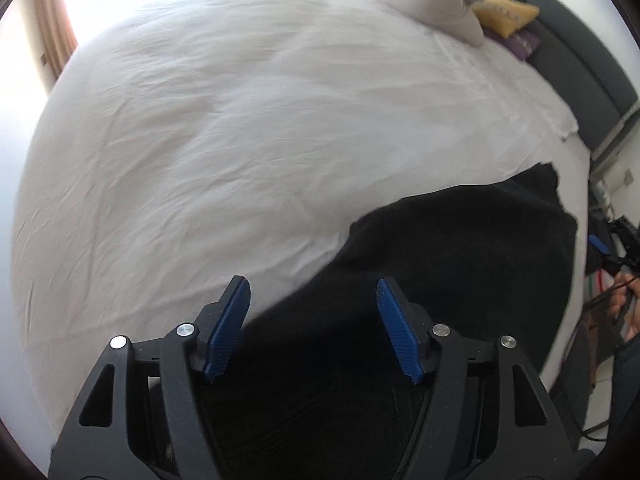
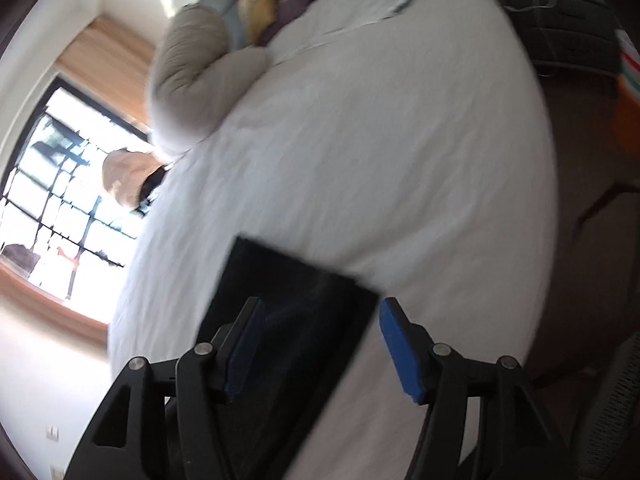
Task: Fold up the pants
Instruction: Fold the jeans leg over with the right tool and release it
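Pants (image 1: 460, 264) black, lying on white bed (image 1: 240, 140) near its edge, already doubled into compact flat shape with straight edges in right wrist view. Left gripper (image 1: 314, 328) jaws released, nothing between pads, cloth below. Right gripper (image 2: 320, 344) jaws parted, hovering over folded corner, not pinching. Judgement: fold largely done; perhaps one more fold or smoothing left.
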